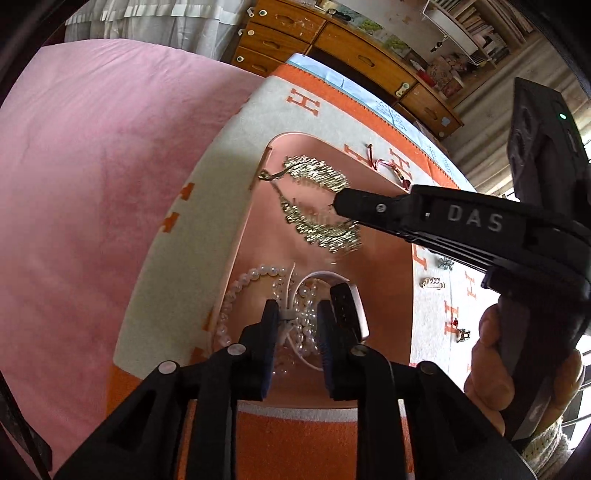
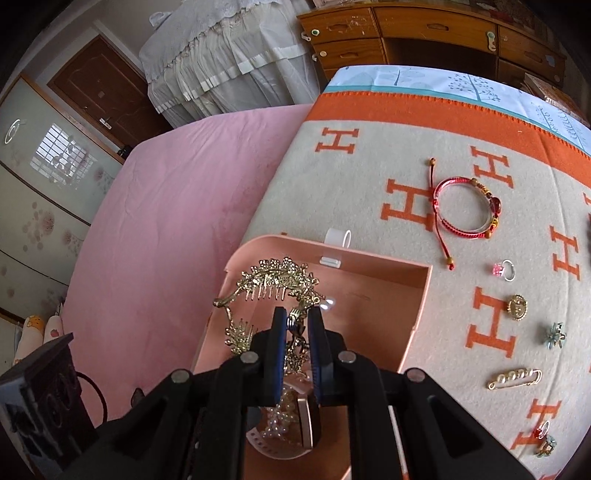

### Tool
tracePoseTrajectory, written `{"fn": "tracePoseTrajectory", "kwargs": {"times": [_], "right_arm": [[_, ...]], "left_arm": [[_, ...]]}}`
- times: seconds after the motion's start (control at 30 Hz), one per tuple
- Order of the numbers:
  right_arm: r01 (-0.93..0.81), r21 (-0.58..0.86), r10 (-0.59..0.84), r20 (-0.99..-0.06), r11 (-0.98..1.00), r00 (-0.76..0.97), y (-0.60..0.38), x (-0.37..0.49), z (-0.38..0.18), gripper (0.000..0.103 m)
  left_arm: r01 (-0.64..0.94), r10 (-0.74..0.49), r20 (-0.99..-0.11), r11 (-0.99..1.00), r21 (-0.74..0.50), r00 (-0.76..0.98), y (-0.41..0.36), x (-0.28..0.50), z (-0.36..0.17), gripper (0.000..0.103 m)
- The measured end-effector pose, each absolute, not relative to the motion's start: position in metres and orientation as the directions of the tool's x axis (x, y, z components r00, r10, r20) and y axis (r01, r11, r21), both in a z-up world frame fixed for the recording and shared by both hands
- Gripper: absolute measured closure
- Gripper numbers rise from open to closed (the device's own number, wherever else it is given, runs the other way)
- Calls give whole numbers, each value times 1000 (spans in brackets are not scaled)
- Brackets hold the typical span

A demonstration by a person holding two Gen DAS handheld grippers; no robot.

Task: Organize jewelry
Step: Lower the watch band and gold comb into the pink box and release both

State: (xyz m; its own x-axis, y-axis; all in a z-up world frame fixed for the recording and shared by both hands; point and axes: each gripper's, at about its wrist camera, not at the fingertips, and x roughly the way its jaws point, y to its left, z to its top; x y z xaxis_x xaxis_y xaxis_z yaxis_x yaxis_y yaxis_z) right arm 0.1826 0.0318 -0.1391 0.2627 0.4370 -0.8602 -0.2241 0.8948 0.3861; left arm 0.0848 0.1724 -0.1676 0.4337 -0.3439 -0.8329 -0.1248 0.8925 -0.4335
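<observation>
A pink jewelry box (image 1: 380,295) (image 2: 388,295) lies open on an orange and cream blanket (image 2: 351,184). My right gripper (image 2: 297,319) is shut on a gold comb hairpiece (image 2: 273,280) (image 1: 317,177) and holds it over the box; the gripper shows in the left wrist view (image 1: 338,201). My left gripper (image 1: 297,314) hovers partly open over a pearl necklace (image 1: 236,288) and a pink-gold watch (image 1: 351,310) inside the box, holding nothing. On the blanket lie a red cord bracelet (image 2: 465,206), a pink-stone ring (image 2: 504,270), a gold brooch (image 2: 517,306), a flower pin (image 2: 556,334) and a pearl pin (image 2: 515,378).
A pink bedsheet (image 1: 92,184) lies left of the blanket. A wooden dresser (image 2: 424,33) stands behind the bed. More small pieces (image 2: 543,439) sit at the blanket's near right. White curtains (image 2: 221,55) hang at the back.
</observation>
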Motion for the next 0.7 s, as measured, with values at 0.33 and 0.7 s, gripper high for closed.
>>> {"fn": "tracePoseTrajectory", "kwargs": {"times": [0.33,0.7], "right_arm": [[-217,375,421,-877,901,232,45,189,-152,92],[-193,430,465,-862,882,204,24,175,-145,89]], "left_arm": [[-79,-284,-807,924,-375,518,167,69,-145,32],[-89,-276,-807,923,-374,521,167,66,-138,26]]}}
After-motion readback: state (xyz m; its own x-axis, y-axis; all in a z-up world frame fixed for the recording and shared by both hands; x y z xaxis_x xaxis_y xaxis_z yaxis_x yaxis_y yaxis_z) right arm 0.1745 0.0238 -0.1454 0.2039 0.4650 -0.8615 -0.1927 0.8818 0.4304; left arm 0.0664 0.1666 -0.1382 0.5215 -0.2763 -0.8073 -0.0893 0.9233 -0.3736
